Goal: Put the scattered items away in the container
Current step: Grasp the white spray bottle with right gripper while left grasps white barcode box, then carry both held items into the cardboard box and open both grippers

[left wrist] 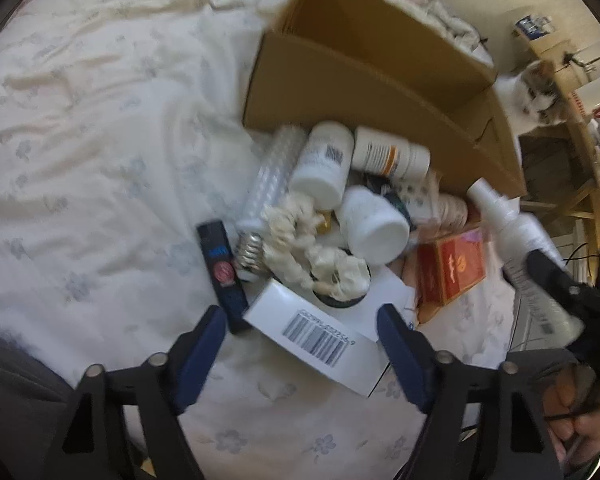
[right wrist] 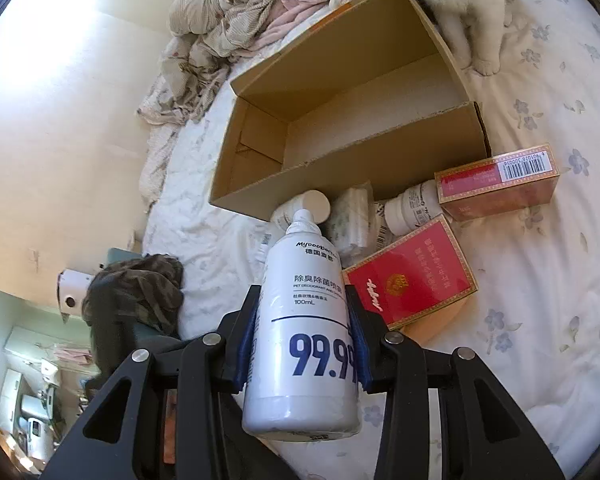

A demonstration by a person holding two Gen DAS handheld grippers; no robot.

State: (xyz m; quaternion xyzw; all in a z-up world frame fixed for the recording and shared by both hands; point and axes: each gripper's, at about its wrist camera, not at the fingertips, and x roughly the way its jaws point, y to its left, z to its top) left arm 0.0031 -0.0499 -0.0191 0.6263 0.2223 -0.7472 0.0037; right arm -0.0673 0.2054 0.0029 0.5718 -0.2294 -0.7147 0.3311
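An open cardboard box (left wrist: 380, 92) (right wrist: 340, 160) lies on the flowered bed sheet, and its inside looks bare. In front of it is a pile: white pill bottles (left wrist: 324, 164), a long LED bulb (left wrist: 268, 188), a cream scrunchie (left wrist: 300, 248), a black stick (left wrist: 222, 272) and red boxes (right wrist: 412, 276). My left gripper (left wrist: 300, 312) points down over a white barcode box (left wrist: 316, 340). The box lies between its blue pads, with a gap on the left side. My right gripper (right wrist: 303, 296) is shut on a white spray bottle (right wrist: 304, 320), held above the pile and pointing toward the cardboard box.
A white cat (right wrist: 468, 4) sits right against the cardboard box's far right corner. A crumpled duvet (right wrist: 220, 20) lies behind the box. The bed's edge runs along the left in the right wrist view, with dark clothing (right wrist: 140, 292) beside it.
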